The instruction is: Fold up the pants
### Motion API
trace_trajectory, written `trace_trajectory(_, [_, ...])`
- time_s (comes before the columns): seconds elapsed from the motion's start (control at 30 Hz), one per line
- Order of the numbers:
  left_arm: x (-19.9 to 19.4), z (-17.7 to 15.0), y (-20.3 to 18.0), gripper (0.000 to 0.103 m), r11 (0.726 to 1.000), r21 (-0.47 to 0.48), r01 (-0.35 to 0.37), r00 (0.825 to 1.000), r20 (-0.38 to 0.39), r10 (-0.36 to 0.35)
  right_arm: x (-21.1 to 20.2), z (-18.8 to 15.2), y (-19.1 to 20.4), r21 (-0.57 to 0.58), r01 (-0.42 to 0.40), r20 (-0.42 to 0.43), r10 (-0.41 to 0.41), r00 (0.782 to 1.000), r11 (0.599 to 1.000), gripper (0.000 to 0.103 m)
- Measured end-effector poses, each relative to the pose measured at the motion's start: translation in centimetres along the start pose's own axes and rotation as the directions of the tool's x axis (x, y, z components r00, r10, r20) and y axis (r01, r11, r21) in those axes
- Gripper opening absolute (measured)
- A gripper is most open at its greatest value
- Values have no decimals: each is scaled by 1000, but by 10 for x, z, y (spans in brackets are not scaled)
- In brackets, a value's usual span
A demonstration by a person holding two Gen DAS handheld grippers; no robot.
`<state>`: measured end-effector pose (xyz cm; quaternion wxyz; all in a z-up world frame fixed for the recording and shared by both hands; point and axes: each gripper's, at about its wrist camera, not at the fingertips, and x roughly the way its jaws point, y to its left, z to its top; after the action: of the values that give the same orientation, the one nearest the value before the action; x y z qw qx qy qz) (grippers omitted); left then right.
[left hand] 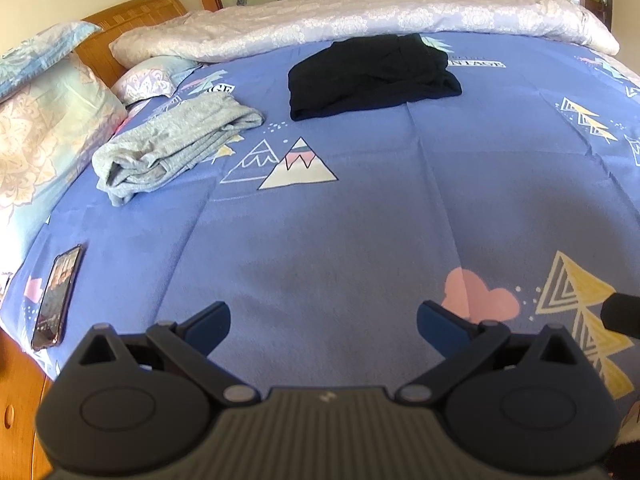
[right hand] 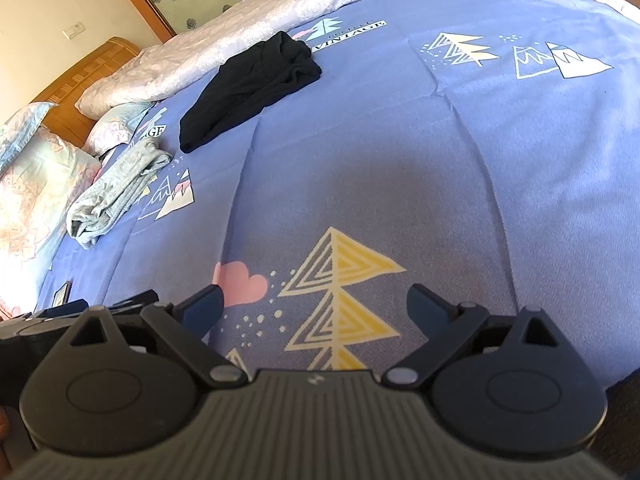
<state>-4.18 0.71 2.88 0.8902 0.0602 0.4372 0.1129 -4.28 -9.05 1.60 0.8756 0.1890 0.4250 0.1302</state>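
Black pants (left hand: 372,76) lie folded in a pile at the far side of the blue patterned bedsheet (left hand: 360,220); they also show in the right wrist view (right hand: 252,88). Grey pants (left hand: 172,144) lie folded at the left, near the pillows, and show in the right wrist view (right hand: 116,196). My left gripper (left hand: 323,320) is open and empty, low over the near part of the sheet. My right gripper (right hand: 315,306) is open and empty over a yellow tree print. Both are far from the pants.
A phone (left hand: 56,300) lies near the bed's left edge. Pillows (left hand: 44,132) and a wooden headboard (left hand: 132,16) are at the left. A rolled pale quilt (left hand: 360,12) runs along the far side. The left gripper's body shows at the lower left of the right wrist view (right hand: 60,312).
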Motion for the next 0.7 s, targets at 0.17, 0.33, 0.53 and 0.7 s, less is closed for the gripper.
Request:
trace_trajectory(0.17, [10, -2, -1, 103, 1000, -10, 8, 997, -79, -9, 1, 0, -1, 0, 1, -5, -1, 1000, 1000, 99])
trace_trajectory(0.33, [11, -6, -2, 103, 1000, -12, 9, 996, -93, -10, 1, 0, -3, 3, 1, -10, -1, 1000, 1000, 99])
trace_trajectory(0.53, [15, -5, -1, 103, 1000, -14, -11, 995, -104, 10, 1, 0, -5, 4, 2, -13, -2, 1000, 1000, 99])
trace_trajectory(0.7, [17, -6, 0, 103, 1000, -17, -8, 994, -113, 6, 1, 0, -7, 11, 2, -15, -2, 1000, 1000, 99])
